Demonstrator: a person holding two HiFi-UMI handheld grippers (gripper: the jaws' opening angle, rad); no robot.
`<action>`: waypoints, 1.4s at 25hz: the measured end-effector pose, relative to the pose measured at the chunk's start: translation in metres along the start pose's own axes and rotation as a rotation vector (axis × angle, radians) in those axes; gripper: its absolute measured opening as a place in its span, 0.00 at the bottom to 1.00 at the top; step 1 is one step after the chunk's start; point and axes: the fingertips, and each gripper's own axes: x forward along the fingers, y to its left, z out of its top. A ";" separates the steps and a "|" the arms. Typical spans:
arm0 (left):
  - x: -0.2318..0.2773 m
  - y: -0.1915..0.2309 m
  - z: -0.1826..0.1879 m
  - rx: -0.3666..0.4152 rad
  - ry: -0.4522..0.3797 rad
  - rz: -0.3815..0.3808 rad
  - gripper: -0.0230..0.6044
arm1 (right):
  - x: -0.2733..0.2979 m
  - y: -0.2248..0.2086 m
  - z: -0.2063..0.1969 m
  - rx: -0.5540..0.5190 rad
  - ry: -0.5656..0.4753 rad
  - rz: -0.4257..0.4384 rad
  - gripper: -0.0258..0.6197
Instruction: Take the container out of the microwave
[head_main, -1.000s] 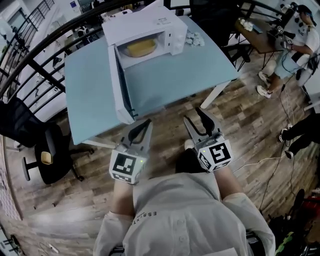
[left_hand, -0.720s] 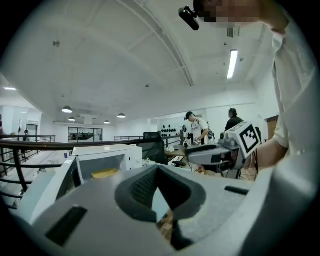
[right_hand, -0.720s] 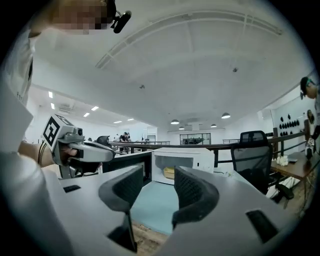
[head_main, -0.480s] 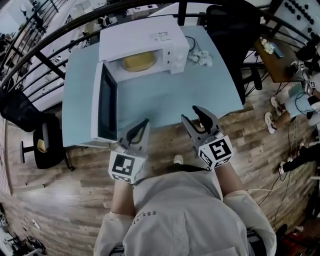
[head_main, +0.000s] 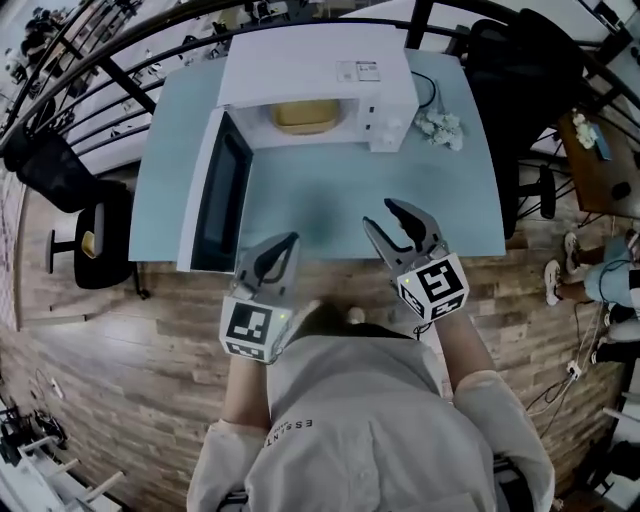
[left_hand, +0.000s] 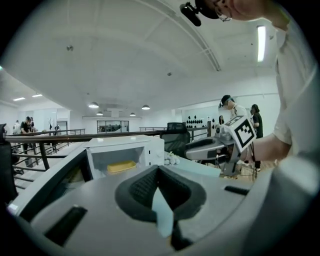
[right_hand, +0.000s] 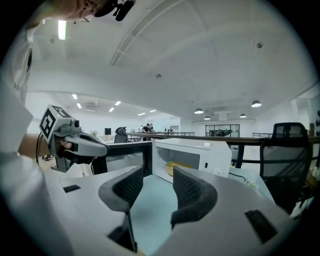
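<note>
On the pale blue surface (head_main: 330, 205), the white microwave (head_main: 310, 70) stands with its door (head_main: 215, 195) swung open and the yellow container (head_main: 305, 117) inside the cavity, while at the near edge the left tongs (head_main: 285, 246) are closed on nothing and the right tongs (head_main: 380, 214) are open and empty.

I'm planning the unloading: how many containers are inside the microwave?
1: a shallow yellow container sits in the middle of the cavity of the white microwave, whose door is open. Anything behind it would be hidden.
</note>
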 end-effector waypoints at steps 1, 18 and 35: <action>0.003 0.004 -0.001 -0.004 0.005 0.007 0.03 | 0.010 -0.001 -0.002 -0.013 0.024 0.020 0.33; 0.074 0.100 -0.028 -0.077 0.031 0.014 0.03 | 0.199 -0.045 -0.032 -0.333 0.399 0.134 0.33; 0.098 0.134 -0.046 -0.076 0.029 -0.036 0.03 | 0.329 -0.075 -0.097 -0.670 0.678 0.228 0.33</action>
